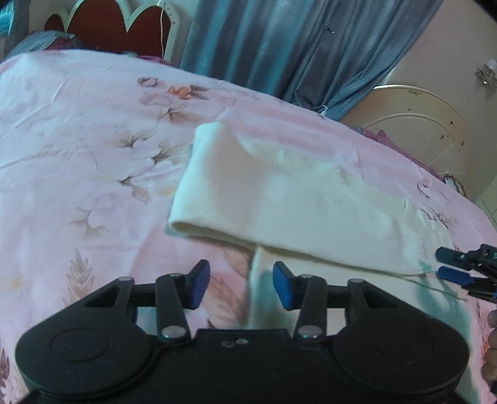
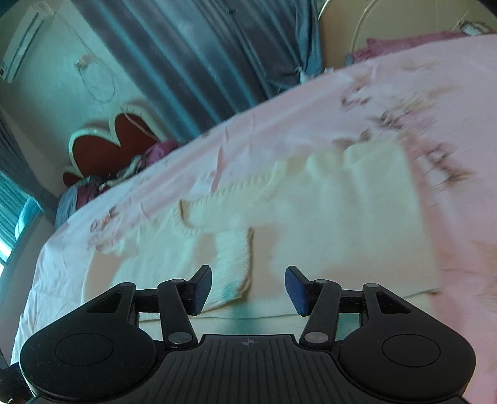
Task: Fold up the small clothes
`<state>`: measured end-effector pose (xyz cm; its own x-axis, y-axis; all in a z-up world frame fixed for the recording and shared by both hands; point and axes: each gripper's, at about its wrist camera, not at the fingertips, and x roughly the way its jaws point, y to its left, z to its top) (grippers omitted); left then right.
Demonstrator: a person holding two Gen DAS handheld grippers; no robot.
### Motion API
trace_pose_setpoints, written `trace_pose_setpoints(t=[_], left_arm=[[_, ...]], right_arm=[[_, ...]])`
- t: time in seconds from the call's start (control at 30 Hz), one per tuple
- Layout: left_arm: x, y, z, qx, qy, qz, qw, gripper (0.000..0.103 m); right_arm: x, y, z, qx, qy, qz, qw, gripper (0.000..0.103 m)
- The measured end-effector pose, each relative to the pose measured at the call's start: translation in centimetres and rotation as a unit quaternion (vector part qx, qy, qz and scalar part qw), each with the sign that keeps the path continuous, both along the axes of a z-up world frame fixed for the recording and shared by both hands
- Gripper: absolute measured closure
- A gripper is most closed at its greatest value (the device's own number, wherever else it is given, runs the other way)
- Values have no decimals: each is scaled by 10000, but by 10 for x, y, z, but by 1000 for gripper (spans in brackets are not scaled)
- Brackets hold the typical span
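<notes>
From the left wrist camera, a bed is filling most of the picture, covered by a pink bedsheet (image 1: 77,130) printed with faded brown flowers and leaves. A cream knitted garment (image 1: 279,199) is lying flat on the sheet, right of centre, with one part folded over on top of the rest. The left gripper (image 1: 241,284) is hovering just in front of its near edge, its two blue-padded fingers spread apart and holding nothing. At the right edge, the right gripper (image 1: 456,264) is reaching in beside the garment's corner; its blue fingers are standing slightly apart with nothing visible between them. Behind the bed, grey-blue curtains (image 1: 295,46) are hanging, a red scalloped headboard (image 1: 118,28) is showing at top left, and a cream curved footboard (image 1: 419,124) is standing at right.

From the right wrist camera, blurred by motion, the same garment (image 2: 326,211) is spreading across the sheet (image 2: 372,93), a ribbed sleeve (image 2: 233,258) folded across its body. The right gripper (image 2: 248,289) is hanging above the near hem, fingers wide apart and empty. An air conditioner (image 2: 21,46) is sitting high on the wall at top left, beside the curtains (image 2: 202,62) and headboard (image 2: 115,149).
</notes>
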<state>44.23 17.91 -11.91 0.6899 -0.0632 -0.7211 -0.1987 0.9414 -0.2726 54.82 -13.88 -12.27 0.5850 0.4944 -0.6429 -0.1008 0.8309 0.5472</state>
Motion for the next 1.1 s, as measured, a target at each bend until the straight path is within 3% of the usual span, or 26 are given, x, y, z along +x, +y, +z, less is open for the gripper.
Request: trace_pose_setpoints(t=[0.1,0.27,0.4,0.53,0.67,1.1], left_arm=[[8,5,-4,-108,-52,-13,9999,61],[15,4,-7,59,-79,25,9999,67],[19,5,-7,125,-4,-162,9998,69],[22,4,-6,286,11,-315,9991,75],[24,-2,-7,395,-60,-530,9978,89],[27,-7,-6,540,-80,-751,9957,94]], right_arm=[[7,13,-3,-99,-2,158,9998,50],[16,36,-4,-522,-81,405,9978,98],[9,32,18,-659,-564,299,9958,99],[-6,-9,49,-909,-1136,-390,9886,99],[-6,-35,41,-1102,-921,-402,9888,99],[-20,-54,40,-1065,-836,-633,9888,99]])
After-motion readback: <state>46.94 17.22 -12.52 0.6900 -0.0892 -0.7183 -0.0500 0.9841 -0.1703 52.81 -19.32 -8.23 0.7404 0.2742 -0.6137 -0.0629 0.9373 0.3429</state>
